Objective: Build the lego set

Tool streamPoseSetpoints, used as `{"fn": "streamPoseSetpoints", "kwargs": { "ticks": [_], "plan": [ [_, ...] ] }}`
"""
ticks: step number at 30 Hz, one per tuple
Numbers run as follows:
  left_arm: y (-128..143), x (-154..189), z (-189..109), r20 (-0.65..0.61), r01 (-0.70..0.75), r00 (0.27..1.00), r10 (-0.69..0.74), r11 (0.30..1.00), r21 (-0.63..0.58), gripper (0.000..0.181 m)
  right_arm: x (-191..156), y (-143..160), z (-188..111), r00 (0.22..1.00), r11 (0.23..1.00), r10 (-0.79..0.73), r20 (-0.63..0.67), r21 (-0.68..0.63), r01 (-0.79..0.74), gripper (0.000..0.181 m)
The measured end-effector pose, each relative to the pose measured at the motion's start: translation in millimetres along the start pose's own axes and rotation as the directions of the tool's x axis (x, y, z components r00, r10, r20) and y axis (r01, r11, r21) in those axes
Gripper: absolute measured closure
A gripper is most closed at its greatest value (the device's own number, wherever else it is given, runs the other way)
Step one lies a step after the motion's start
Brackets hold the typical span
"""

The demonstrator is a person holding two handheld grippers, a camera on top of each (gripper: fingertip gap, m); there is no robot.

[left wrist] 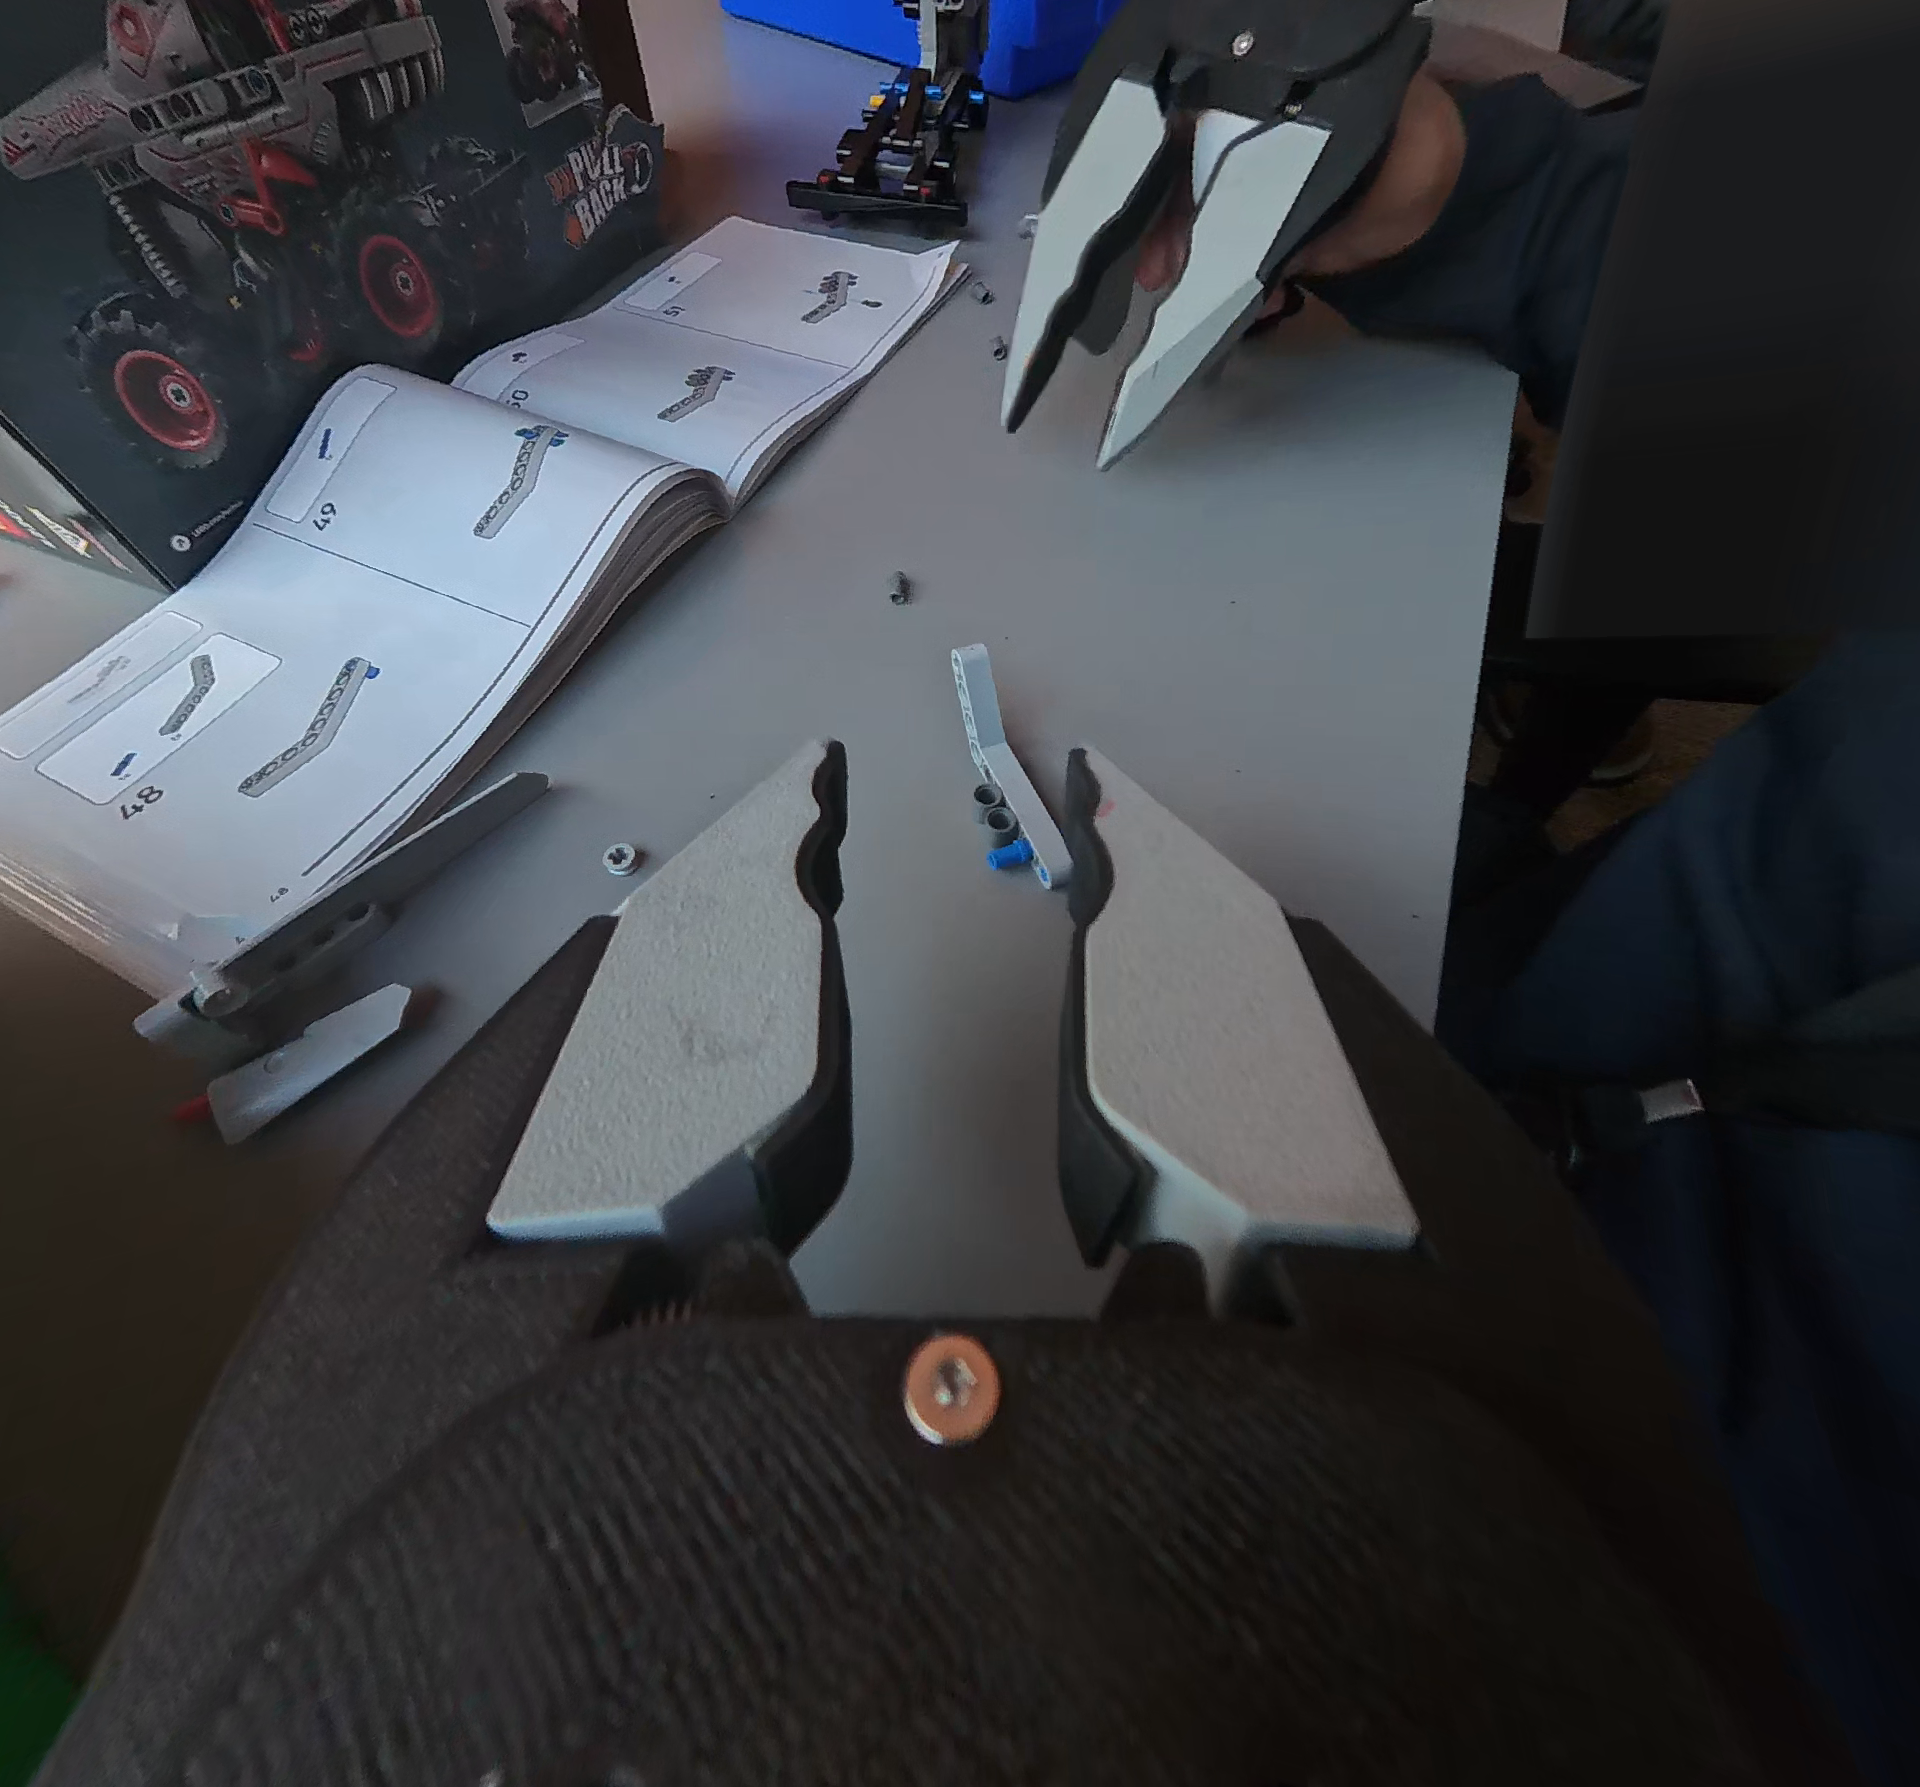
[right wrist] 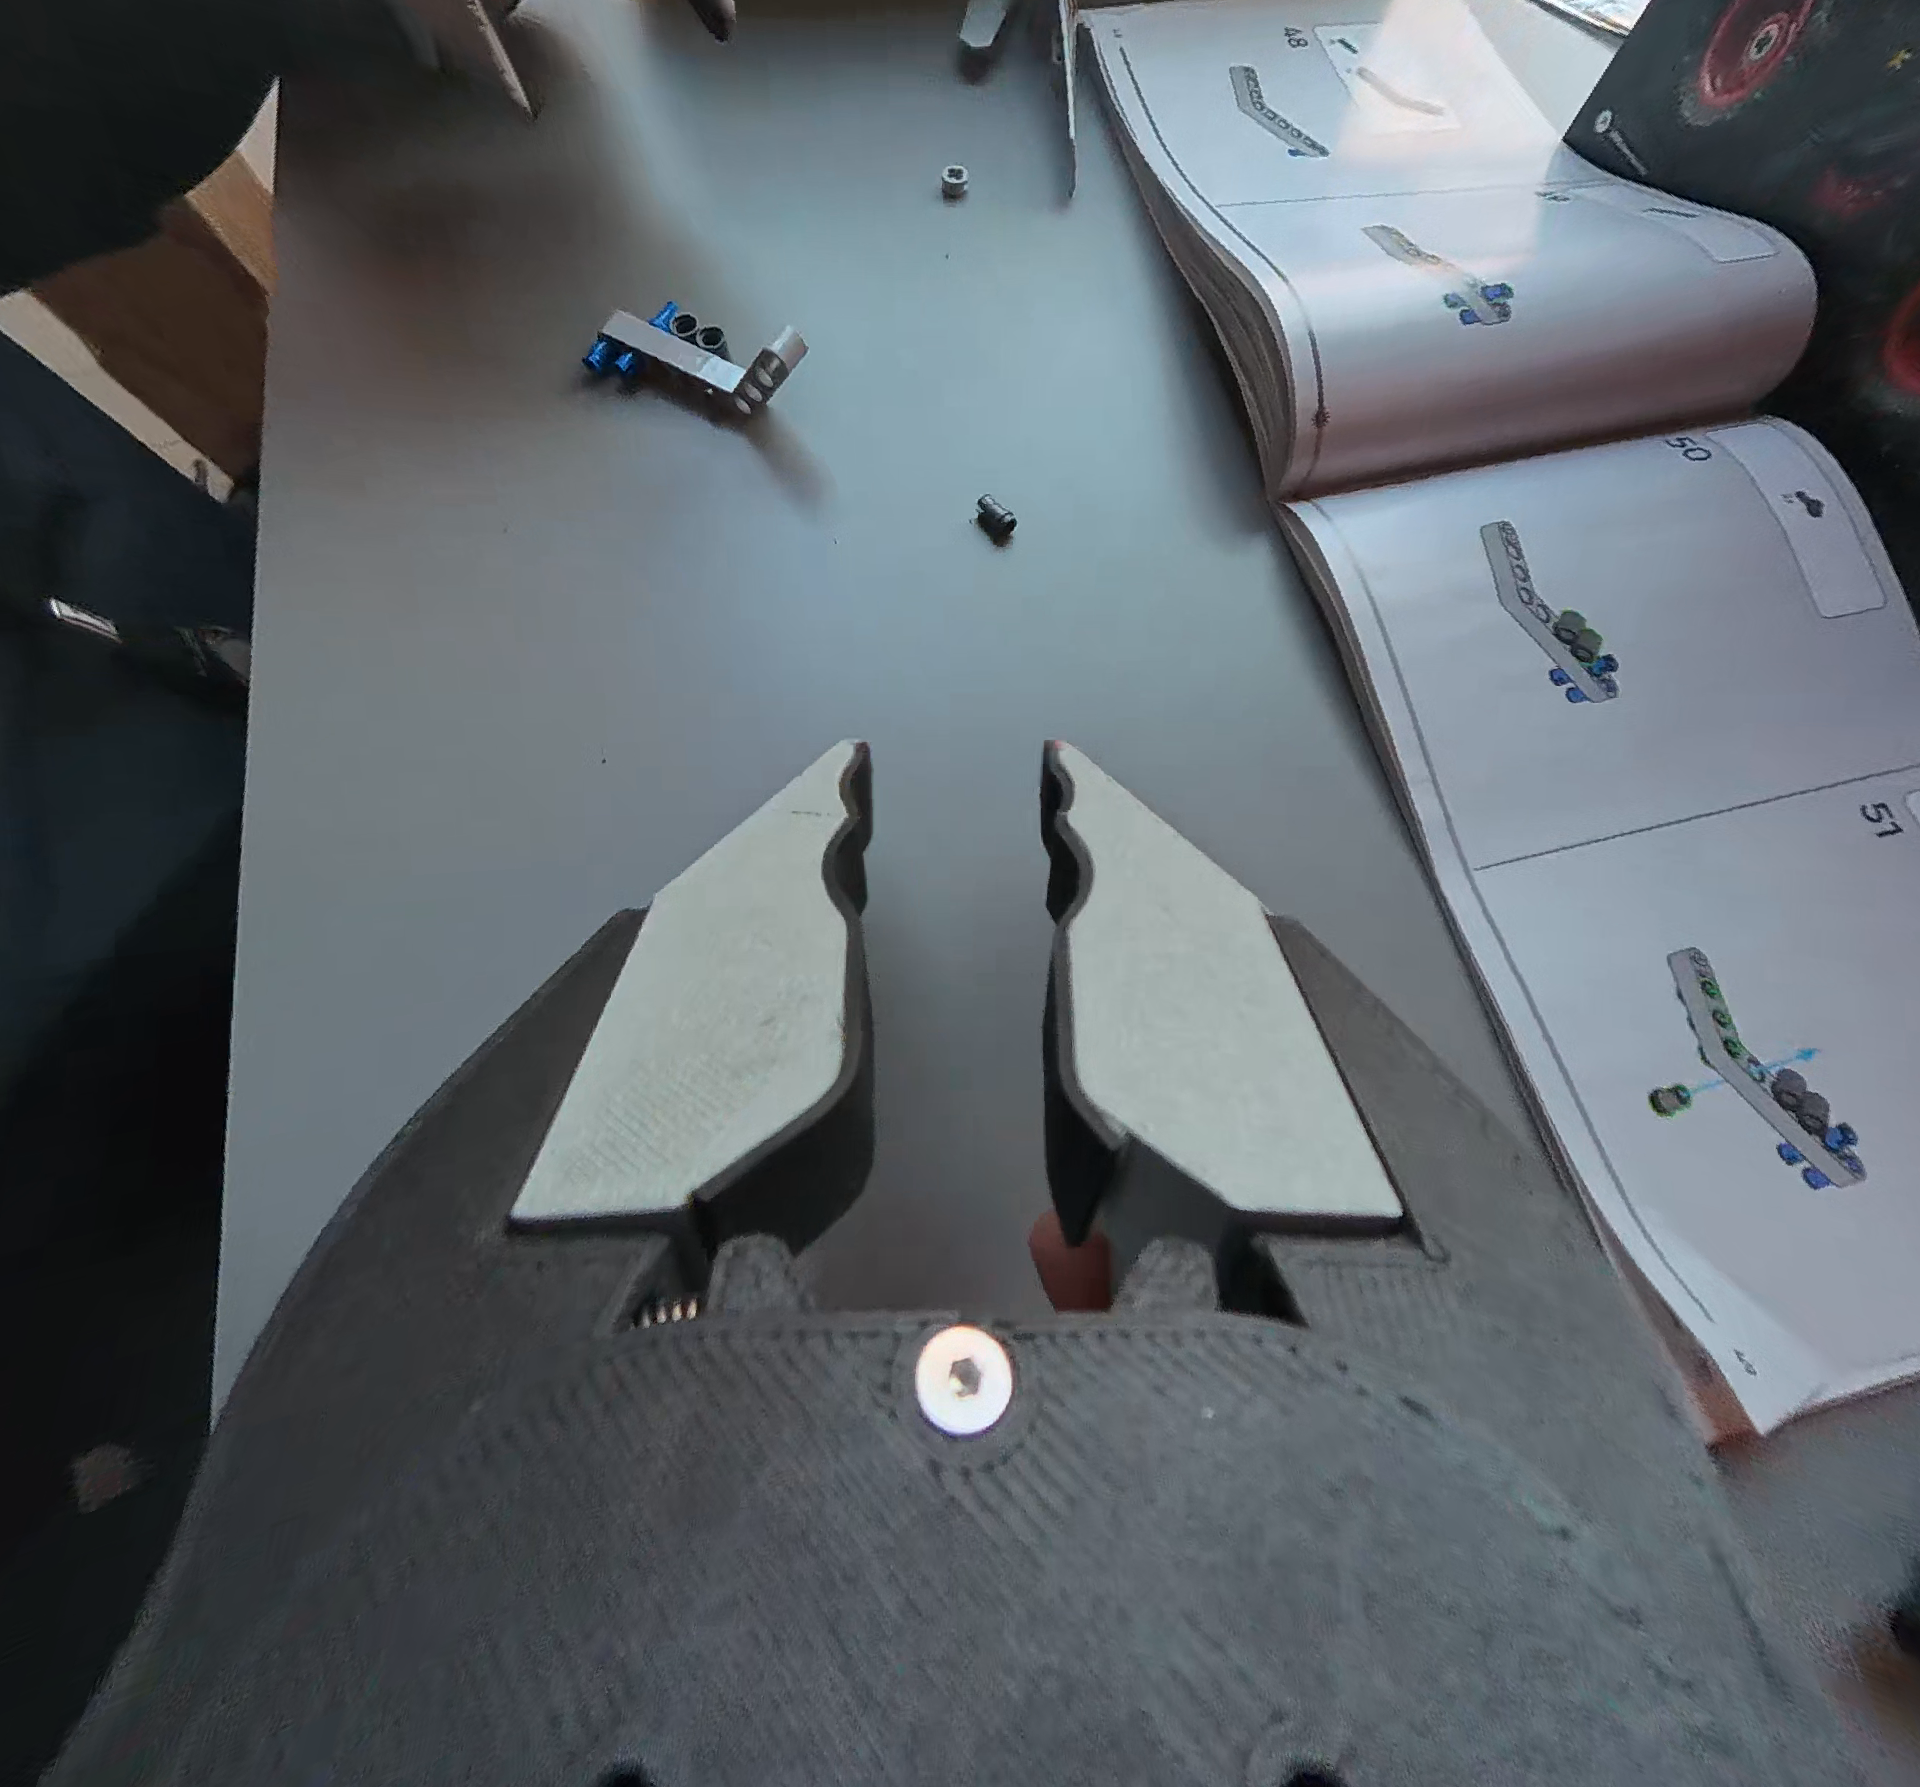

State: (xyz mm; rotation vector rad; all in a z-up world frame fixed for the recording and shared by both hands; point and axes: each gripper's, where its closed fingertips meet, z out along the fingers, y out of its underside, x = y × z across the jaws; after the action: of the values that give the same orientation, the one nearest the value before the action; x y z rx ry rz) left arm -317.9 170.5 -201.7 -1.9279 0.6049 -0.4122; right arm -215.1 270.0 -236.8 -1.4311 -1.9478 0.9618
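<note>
Left wrist view: left claw [left wrist: 956, 771] stands open and empty over the grey worktop [left wrist: 1195, 574]. The bent grey liftarm [left wrist: 1000, 771], fitted with blue pins and two dark grey bushes, lies flat just ahead of the claw, beside its right fingertip, apparently not touching. Its long axis runs roughly forward from the claw; the pinned end points back toward it. Right claw [right wrist: 956, 766] is likewise open and empty, the liftarm well ahead to its left, a loose black pin [right wrist: 995, 517] nearer. Judgement: light, rigid, smooth plastic; grip across the flat faces mid-beam, clear of the pins.
</note>
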Motion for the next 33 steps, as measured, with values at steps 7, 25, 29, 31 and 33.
{"fn": "streamPoseSetpoints", "kwargs": {
  "ticks": [7,25,29,31,33],
  "plan": [
    [1.5,0.6,1.2,0.001,-0.007,1.000,0.007,1.000,-0.012,0.143,-6.1,1.7,13.9,0.999,0.999,-0.032,0.006,-0.042,0.032,0.146],
    [3.1,5.5,2.4,-0.023,-0.023,0.999,0.023,0.999,-0.026,0.147,-2.4,-4.1,8.7,0.999,0.999,-0.034,-0.008,0.012,0.035,0.157],
    [9.4,5.9,7.5,-0.034,-0.013,0.999,0.010,0.997,-0.078,0.146,-1.1,-8.4,23.2,0.998,0.998,-0.060,-0.015,-0.024,0.059,0.157],
    [13.4,4.5,10.6,-0.037,0.008,0.999,-0.012,0.994,-0.111,0.146,-0.5,-12.2,30.3,0.997,0.996,-0.079,-0.023,-0.033,0.078,0.157],
    [21.0,2.1,15.8,-0.043,0.050,0.997,-0.058,0.984,-0.171,0.146,2.7,-15.8,36.1,0.994,0.994,-0.102,-0.042,-0.038,0.101,0.157]
  ]
}}
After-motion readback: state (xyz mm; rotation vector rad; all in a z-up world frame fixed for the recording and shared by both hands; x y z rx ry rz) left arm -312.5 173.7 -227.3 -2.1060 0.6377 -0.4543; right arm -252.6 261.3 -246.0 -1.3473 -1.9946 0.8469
